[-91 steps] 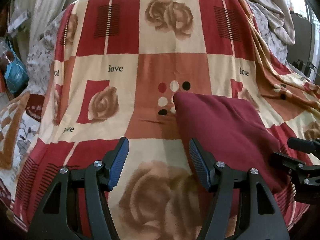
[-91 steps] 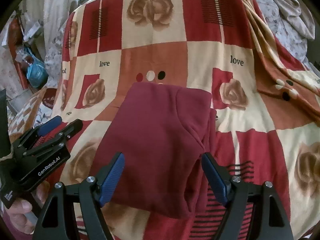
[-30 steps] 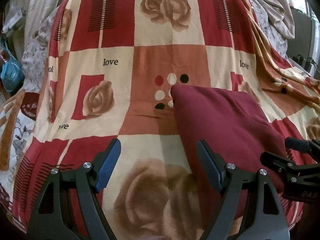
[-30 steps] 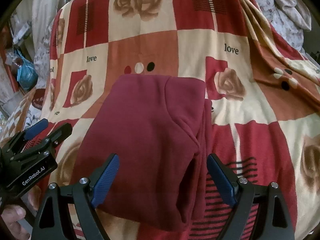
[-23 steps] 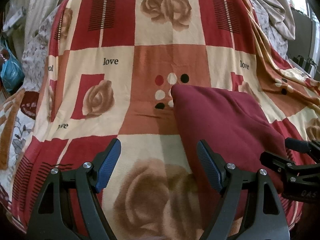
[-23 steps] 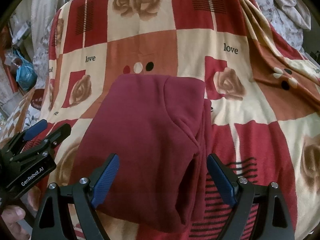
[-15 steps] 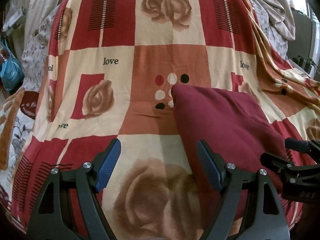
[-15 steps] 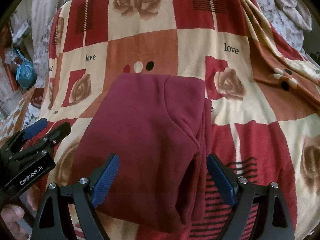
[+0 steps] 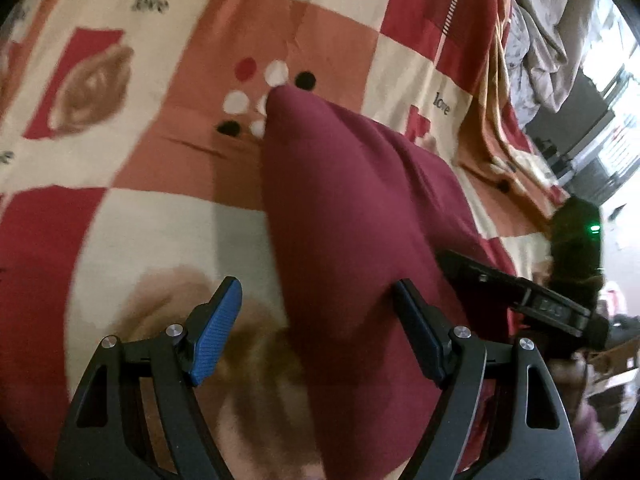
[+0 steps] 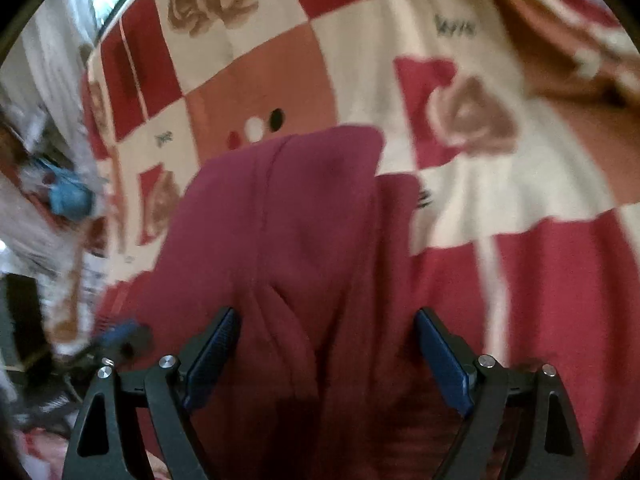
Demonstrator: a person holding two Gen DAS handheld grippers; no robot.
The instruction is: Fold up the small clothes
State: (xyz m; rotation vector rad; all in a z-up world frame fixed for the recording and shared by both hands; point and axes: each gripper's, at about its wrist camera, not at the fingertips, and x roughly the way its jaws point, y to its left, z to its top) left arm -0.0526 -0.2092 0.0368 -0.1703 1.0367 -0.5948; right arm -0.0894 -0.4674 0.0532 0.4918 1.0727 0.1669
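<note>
A folded maroon garment (image 9: 352, 216) lies on the red, cream and orange rose-patterned blanket (image 9: 120, 240). My left gripper (image 9: 318, 324) is open, low over the garment's near left edge, its jaws astride that edge. My right gripper (image 10: 326, 356) is open, close above the garment (image 10: 288, 220), its jaws astride the near folds. The right gripper's black body (image 9: 520, 300) shows at the right of the left wrist view. The left gripper shows only as a blur (image 10: 120, 336) in the right wrist view.
The blanket (image 10: 480, 200) covers the whole surface and bunches in orange folds at the far right (image 9: 492, 128). Grey bedding (image 9: 548, 56) lies beyond it. A blue bag (image 10: 68, 196) and clutter sit off the left edge.
Both grippers have moved forward and down toward the garment, which now fills more of each view. Both stay open. The garment has not moved.
</note>
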